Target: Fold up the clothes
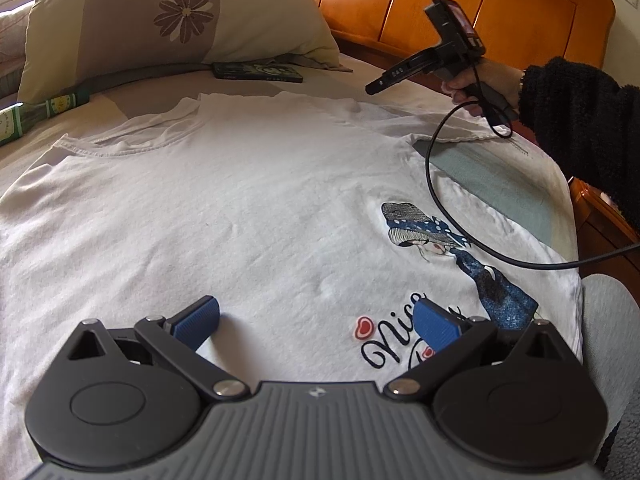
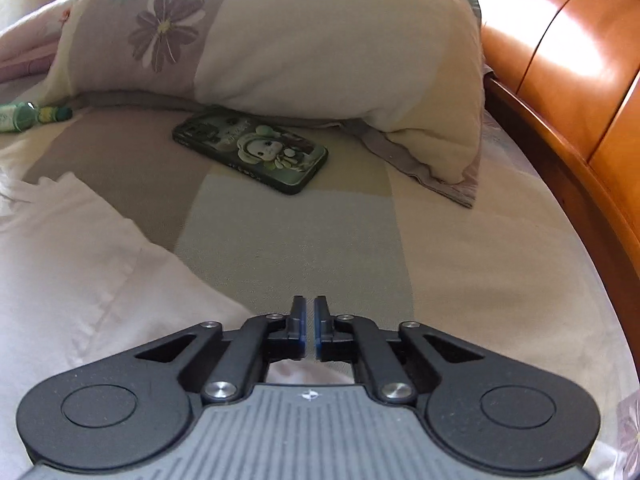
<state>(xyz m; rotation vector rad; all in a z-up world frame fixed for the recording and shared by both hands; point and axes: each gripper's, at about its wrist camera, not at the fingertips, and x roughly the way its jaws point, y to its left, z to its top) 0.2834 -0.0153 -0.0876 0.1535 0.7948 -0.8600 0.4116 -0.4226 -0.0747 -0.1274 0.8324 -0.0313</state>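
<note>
A white T-shirt (image 1: 240, 208) lies spread flat on the bed, with a printed figure in blue and script lettering (image 1: 440, 240) near its right side. My left gripper (image 1: 316, 320) hovers low over the shirt's near part, its blue pads wide open and nothing between them. A hand in a black fuzzy sleeve (image 1: 580, 120) holds my right gripper (image 1: 372, 88) in the air above the shirt's far right sleeve. In the right wrist view the right gripper (image 2: 309, 320) has its fingers nearly together with nothing held. The shirt's sleeve (image 2: 80, 264) lies to its left and under it.
A floral pillow (image 1: 160, 20) (image 2: 300, 40) leans at the head of the bed, with a green-cased phone (image 1: 258, 72) (image 2: 252, 148) lying in front of it. A wooden headboard (image 1: 440, 0) (image 2: 560, 60) runs along the right. A black cable (image 1: 432, 184) hangs over the shirt. A green patterned item (image 1: 40, 112) lies at the left.
</note>
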